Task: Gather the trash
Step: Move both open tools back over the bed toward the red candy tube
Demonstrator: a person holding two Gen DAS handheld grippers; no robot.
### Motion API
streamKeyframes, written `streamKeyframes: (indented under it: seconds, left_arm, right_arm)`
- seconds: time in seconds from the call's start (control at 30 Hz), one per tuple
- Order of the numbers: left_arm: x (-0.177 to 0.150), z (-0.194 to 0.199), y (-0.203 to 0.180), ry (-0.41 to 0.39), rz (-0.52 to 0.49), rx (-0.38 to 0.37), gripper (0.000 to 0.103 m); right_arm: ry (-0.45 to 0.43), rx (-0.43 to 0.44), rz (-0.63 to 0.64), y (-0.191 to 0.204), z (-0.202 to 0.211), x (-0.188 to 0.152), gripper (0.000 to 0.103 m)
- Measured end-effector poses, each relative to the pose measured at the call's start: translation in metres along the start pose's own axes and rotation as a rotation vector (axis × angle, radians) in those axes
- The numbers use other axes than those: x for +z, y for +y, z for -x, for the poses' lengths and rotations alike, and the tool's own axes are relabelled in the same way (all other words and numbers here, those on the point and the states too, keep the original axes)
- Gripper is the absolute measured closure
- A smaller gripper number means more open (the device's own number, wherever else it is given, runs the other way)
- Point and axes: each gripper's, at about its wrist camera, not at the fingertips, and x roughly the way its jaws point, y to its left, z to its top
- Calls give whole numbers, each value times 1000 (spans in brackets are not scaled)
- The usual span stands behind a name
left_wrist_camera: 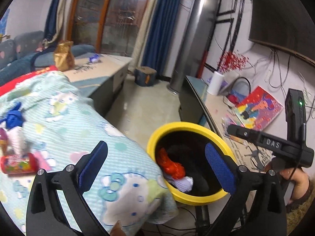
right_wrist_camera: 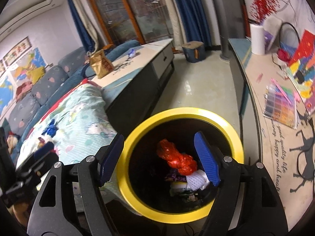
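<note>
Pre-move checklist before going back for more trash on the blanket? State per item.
1. Left gripper empty and open: ok, nothing between the pads.
2. Right gripper empty and open: ok, it hangs over the bin with nothing in it.
3. Dropped trash inside the yellow-rimmed bin: ok, the red plastic bag and white scraps lie within the rim.
4. Trash left on the blanket: not ok, the blue crumpled piece and the red snack wrapper remain.
5. Bin has room: cannot tell, its depth is dark.
</note>
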Motion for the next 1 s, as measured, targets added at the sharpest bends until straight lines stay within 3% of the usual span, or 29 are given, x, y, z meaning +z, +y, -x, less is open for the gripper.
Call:
streamKeyframes:
  seconds: [0.43,1.0]
  left_arm:
    - [11,47,42,-113,49,105,7]
    - [9,90,97,-181,133,232,7]
  right_arm:
    - [-24,93,143,64,9,-5,35]
    - [-1,207,290,135,11,-22,34]
